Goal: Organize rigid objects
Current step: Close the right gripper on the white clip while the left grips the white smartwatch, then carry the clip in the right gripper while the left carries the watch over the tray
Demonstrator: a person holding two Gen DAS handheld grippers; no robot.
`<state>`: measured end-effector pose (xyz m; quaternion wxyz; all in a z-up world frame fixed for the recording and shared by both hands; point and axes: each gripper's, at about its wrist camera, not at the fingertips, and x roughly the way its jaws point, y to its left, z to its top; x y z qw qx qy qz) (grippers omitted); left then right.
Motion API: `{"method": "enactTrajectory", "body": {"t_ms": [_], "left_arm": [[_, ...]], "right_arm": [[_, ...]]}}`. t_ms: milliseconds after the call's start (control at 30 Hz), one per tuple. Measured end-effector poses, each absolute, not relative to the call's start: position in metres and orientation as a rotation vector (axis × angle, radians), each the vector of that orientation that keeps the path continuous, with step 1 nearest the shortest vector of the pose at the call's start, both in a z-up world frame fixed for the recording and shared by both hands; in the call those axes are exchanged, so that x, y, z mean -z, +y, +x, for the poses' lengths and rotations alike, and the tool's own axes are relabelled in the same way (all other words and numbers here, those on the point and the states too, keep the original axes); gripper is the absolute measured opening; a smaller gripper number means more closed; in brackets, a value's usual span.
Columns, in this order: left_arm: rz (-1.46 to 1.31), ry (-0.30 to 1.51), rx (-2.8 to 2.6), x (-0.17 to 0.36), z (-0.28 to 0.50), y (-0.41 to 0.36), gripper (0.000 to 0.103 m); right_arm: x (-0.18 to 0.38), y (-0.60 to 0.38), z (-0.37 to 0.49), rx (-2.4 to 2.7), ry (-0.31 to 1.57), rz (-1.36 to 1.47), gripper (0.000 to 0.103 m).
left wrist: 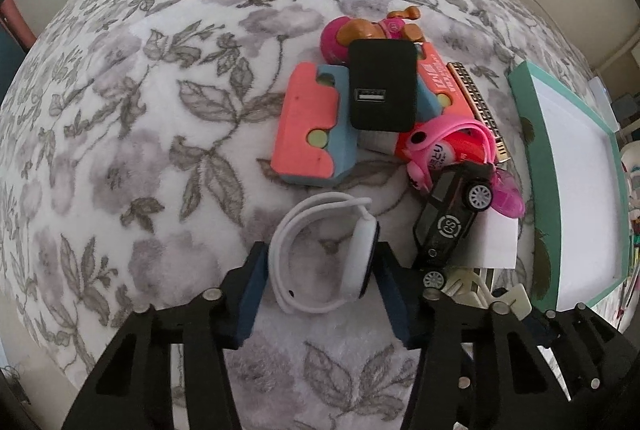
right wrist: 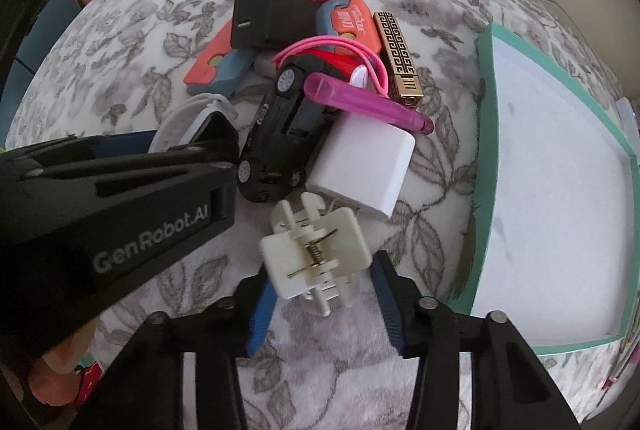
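Note:
A pile of small objects lies on a floral blanket (left wrist: pixel 140 134). My left gripper (left wrist: pixel 320 266) is closed around a white smart band (left wrist: pixel 352 262), with both pads against its sides. My right gripper (right wrist: pixel 320 290) has its fingers on either side of a cream clothes peg (right wrist: pixel 316 254), touching or nearly touching it. Beyond are a black toy car (left wrist: pixel 452 214) (right wrist: pixel 280 146), a white charger (right wrist: pixel 364 166), a black charger (left wrist: pixel 382 90) (right wrist: pixel 268 14), coral-blue foam pieces (left wrist: pixel 312 126), a gold harmonica (right wrist: pixel 400 54), a pink fan (right wrist: pixel 360 102) and a doll (left wrist: pixel 372 30).
A teal-rimmed box lid with a white inside (left wrist: pixel 536 166) (right wrist: pixel 484 126) lies to the right of the pile. The left gripper's body (right wrist: pixel 120 198) crosses the left of the right wrist view. The blanket stretches left of the pile.

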<state>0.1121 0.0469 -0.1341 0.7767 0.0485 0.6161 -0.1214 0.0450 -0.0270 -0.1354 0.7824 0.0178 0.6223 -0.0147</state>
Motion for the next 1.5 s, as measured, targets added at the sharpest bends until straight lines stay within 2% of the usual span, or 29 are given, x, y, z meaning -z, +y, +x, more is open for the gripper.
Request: {"method": "enactTrajectory", "body": {"t_ms": [833, 1500], "left_arm": [[0.173, 1.366, 0.146, 0.127, 0.085, 0.039, 0.051], [0.146, 1.330, 0.083, 0.080, 0.083, 0.071, 0.051]], "right_arm": [[0.118, -0.043, 0.037, 0.010, 1.347, 0.107, 0.039], [0.081, -0.056, 0.016, -0.025, 1.273, 0.172, 0.035]]}}
